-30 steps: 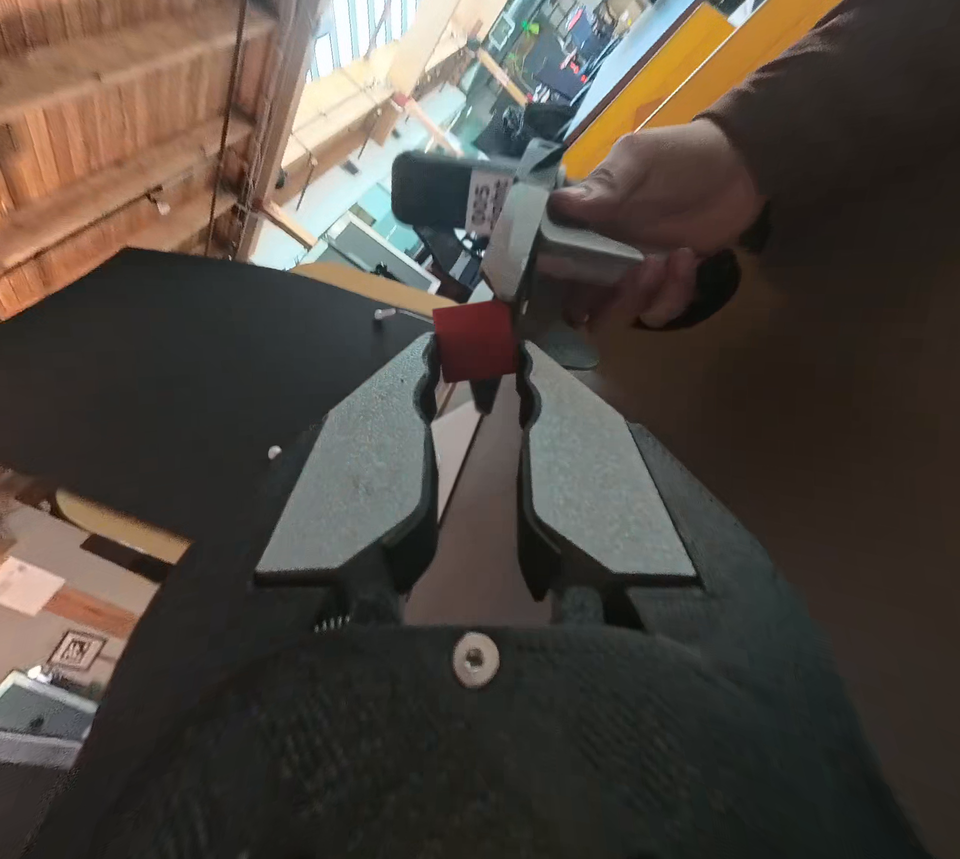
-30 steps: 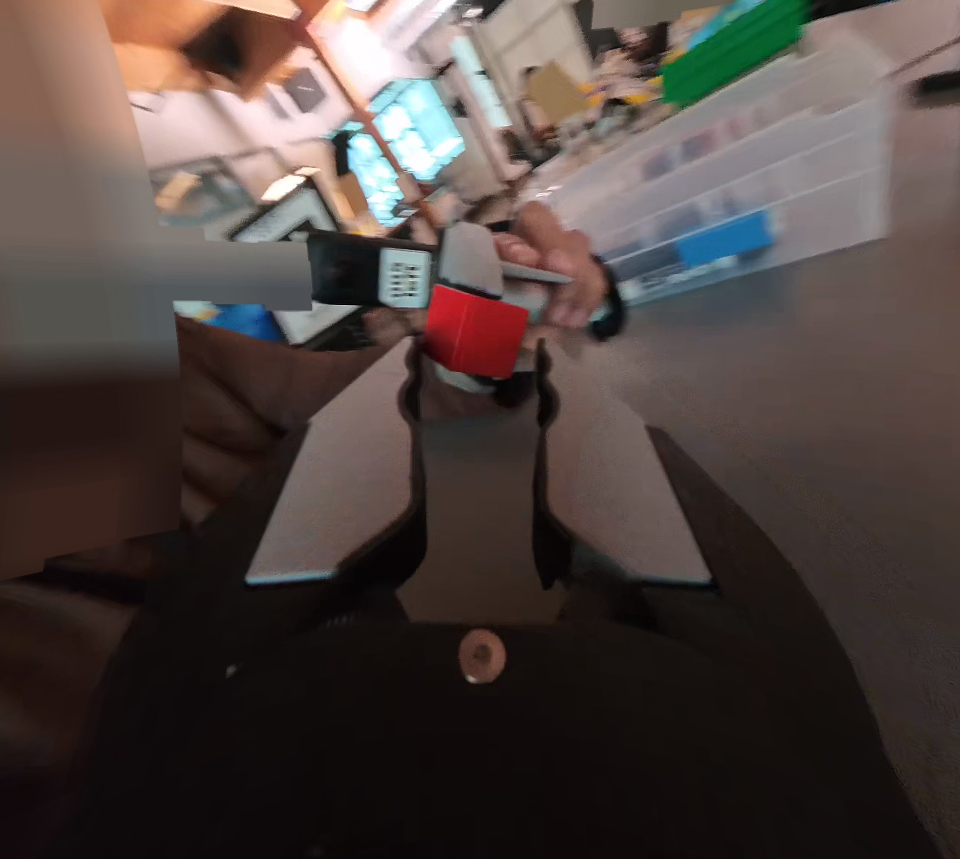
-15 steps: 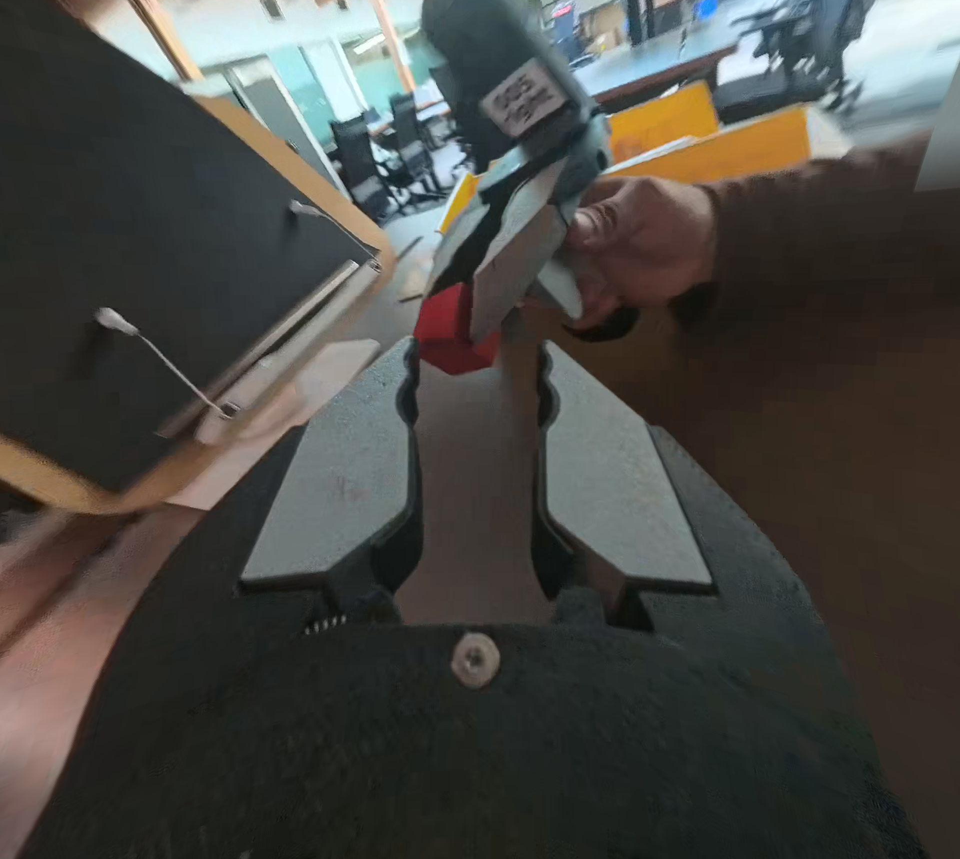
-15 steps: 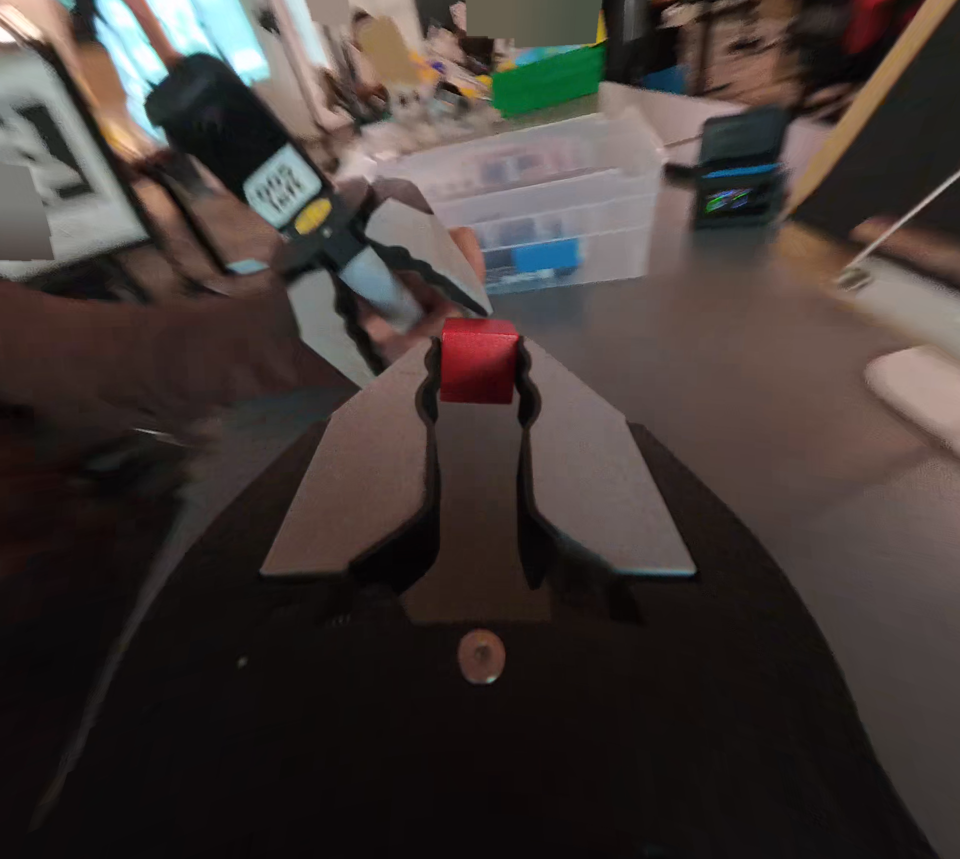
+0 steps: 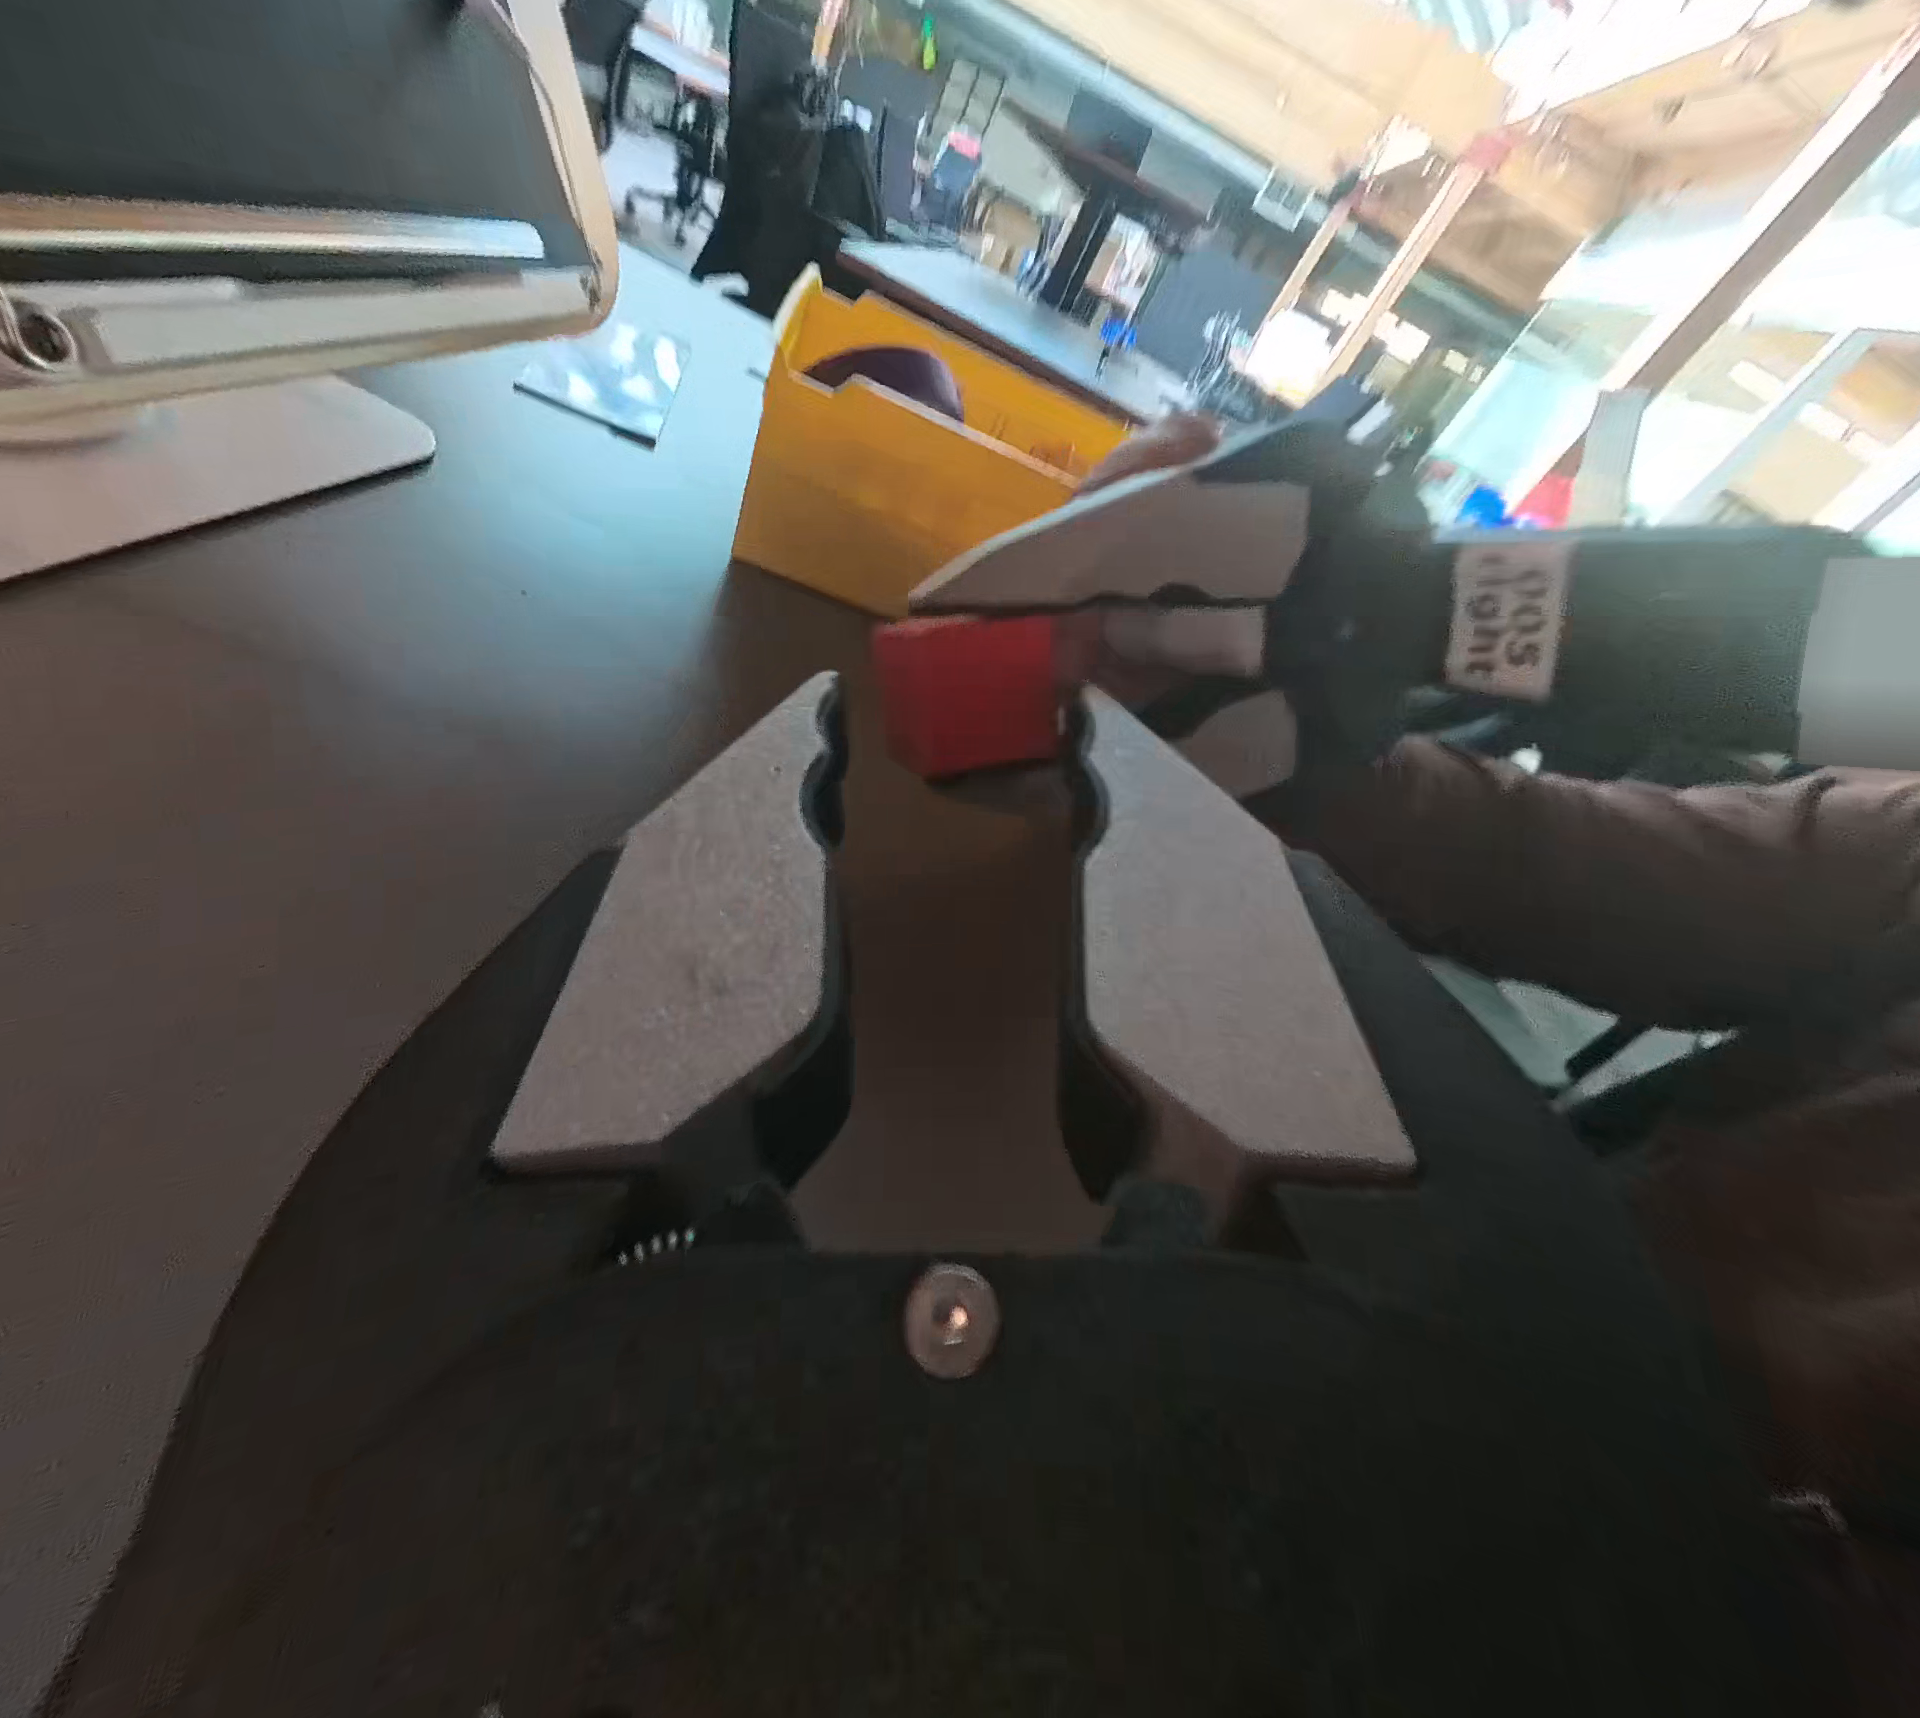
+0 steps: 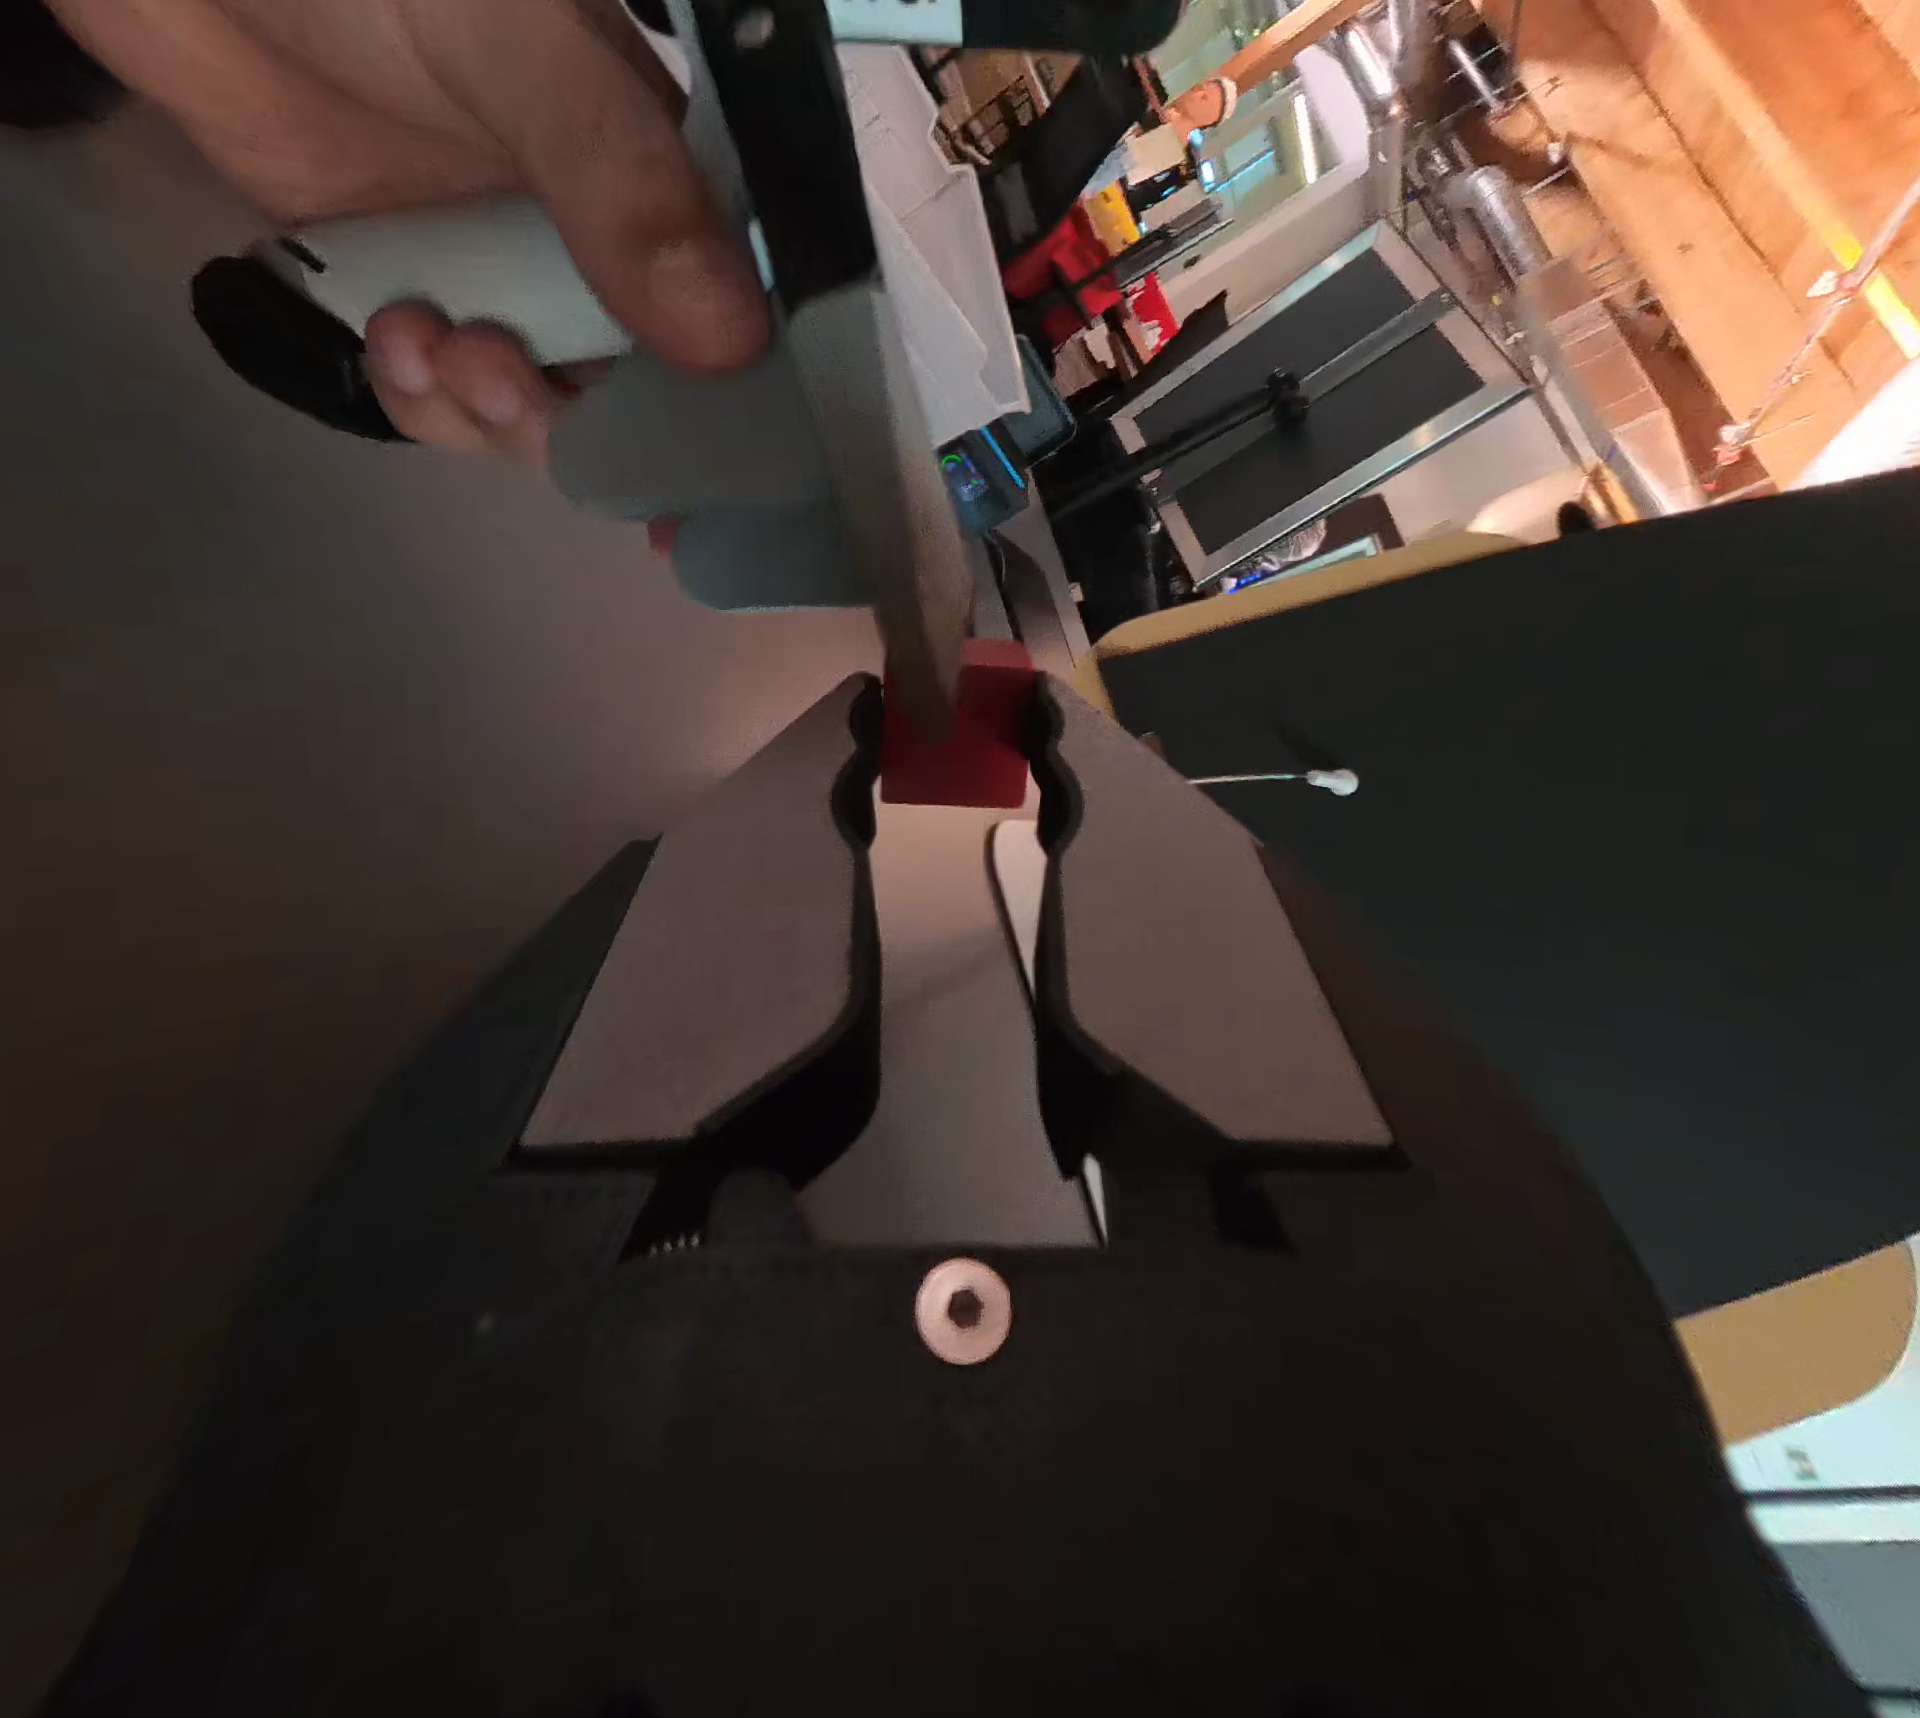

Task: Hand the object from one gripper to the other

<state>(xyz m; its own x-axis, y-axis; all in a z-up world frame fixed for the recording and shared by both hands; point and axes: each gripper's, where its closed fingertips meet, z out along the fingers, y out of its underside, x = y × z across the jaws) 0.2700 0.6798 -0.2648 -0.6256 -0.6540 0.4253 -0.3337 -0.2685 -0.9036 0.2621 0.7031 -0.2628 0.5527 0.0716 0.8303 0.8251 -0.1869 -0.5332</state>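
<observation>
Looking along my left claw (image 5: 951,723), I see a dark table (image 5: 312,733) running out beneath it. A monitor (image 5: 260,6) on a silver foot stands at the left and a yellow bin (image 5: 862,505) sits farther back. Beyond them is a big open hall with desks, office chairs, timber beams and bright roof windows.

The red cube (image 5: 966,702) is up in the air at the very tips of my left claw. This claw is spread wider than the cube: the cube sits against the right fingertip, with a clear gap to the left one. My brown sleeve (image 5: 1610,889) reaches in from the right.

Down my right claw (image 6: 956,723), both notched fingertips press the cube's two sides, so this claw is clenched on it. One grey finger of the left claw comes down across the cube's near face, and my left hand (image 6: 364,6) grips the handle above. I cannot see that claw's other finger from here.
</observation>
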